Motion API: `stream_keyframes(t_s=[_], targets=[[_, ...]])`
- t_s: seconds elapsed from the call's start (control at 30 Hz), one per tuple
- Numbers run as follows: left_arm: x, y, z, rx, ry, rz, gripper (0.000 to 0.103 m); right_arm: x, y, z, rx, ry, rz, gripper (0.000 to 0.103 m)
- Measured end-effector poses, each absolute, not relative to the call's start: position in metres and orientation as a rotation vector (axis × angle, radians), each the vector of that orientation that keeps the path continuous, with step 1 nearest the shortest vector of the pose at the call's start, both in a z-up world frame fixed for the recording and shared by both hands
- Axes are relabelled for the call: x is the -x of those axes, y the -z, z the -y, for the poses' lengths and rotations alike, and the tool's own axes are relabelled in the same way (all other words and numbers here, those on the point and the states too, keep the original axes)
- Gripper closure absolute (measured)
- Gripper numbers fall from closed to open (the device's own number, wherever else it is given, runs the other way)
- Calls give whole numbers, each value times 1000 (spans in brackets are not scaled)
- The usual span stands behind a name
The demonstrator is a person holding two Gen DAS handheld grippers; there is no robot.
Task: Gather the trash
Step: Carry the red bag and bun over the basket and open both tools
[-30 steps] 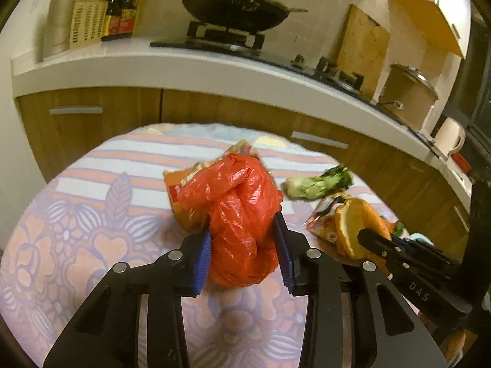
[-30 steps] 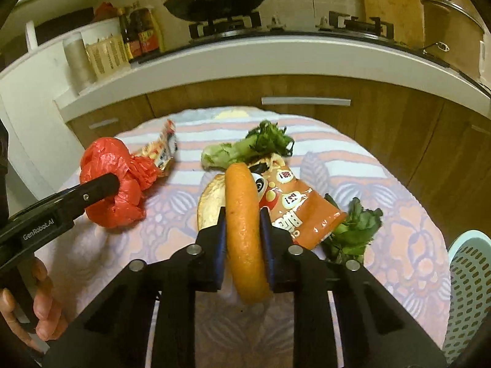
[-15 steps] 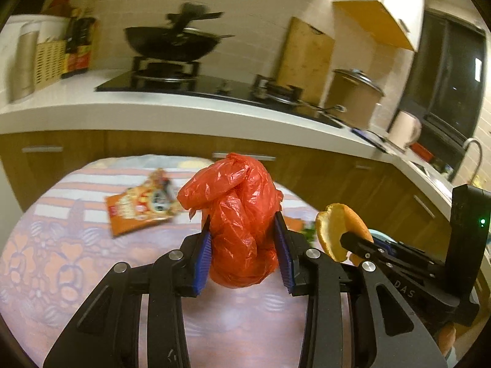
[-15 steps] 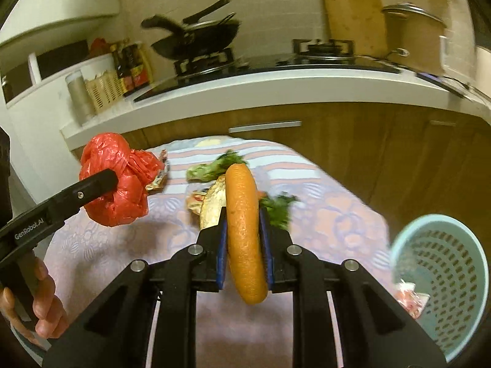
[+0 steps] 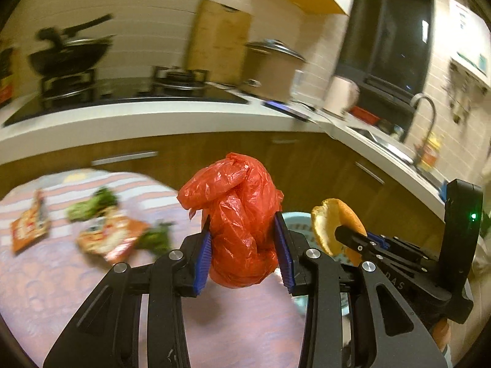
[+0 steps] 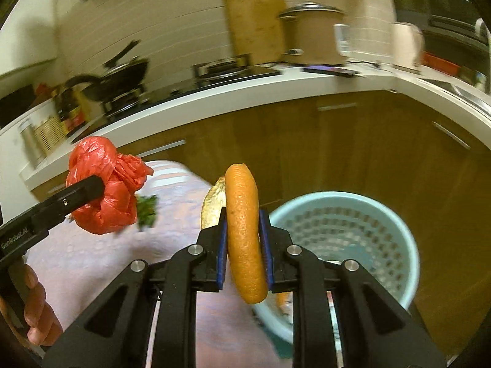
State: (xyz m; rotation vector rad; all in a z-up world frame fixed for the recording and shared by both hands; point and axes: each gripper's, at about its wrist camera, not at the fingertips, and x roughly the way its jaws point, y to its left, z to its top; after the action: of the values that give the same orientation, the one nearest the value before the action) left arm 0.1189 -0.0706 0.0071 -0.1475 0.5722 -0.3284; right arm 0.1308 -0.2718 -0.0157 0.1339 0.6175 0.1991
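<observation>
Plainly, we see both grippers loaded and held up in the air. The left gripper [image 5: 245, 247] has its jaws pinching a crumpled red plastic bag [image 5: 239, 214]; the blue pads [image 5: 202, 254] press into the bag's lower half from either side, and most of the bag bulges up above them. The right gripper [image 6: 244, 248] has its jaws drawn narrow on a curved strip of orange peel [image 6: 244, 230], gripped edge-on through its middle, so the peel sticks out above and hangs below the pads. Behind it a paler piece of peel shows; we cannot tell whether it is part of the same strip.

From the left wrist view, the right gripper sits just beside the left one, with the peel to the right of the bag and apart from it. From the right wrist view, the bag hangs to the left over the table [image 6: 92, 254], which carries a patterned purple cloth.

A light blue perforated basket [image 6: 383, 214] stands on the floor beside the table, below and to the right of the peel; something lies in its bottom, too blurred to name. On the table lie two snack wrappers [image 5: 107, 239] and some leafy greens [image 5: 92, 205], well apart from both sets of jaws. A person's hand [image 6: 33, 312] grips the left tool's handle.
</observation>
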Motion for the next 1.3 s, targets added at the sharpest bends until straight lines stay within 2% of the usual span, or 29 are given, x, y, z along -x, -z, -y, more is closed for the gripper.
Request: stream_keyframes(t_s=[0.23, 0.57, 0.73, 0.8, 0.83, 0.9, 0.97, 1.3], targets=[[-149, 16, 140, 97, 438, -648, 68, -132, 31, 326, -181, -85, -656, 87], [-179, 58, 198, 41, 568, -796, 67, -145, 69, 364, -238, -9, -762, 86], [-184, 68, 205, 39, 566, -821, 65, -149, 79, 371, -260, 12, -797, 84], [-186, 71, 206, 28, 563, -836, 60, -152, 83, 374, -280, 10, -820, 80], [-187, 71, 206, 24, 565, -845, 53, -153, 87, 376, -293, 6, -832, 79], [-187, 72, 204, 26, 570, -849, 50, -153, 89, 378, -312, 3, -839, 71], [-185, 71, 198, 28, 556, -843, 46, -151, 87, 377, -311, 4, -834, 68], [-172, 47, 159, 76, 508, -766, 45, -144, 60, 349, -263, -57, -771, 68]])
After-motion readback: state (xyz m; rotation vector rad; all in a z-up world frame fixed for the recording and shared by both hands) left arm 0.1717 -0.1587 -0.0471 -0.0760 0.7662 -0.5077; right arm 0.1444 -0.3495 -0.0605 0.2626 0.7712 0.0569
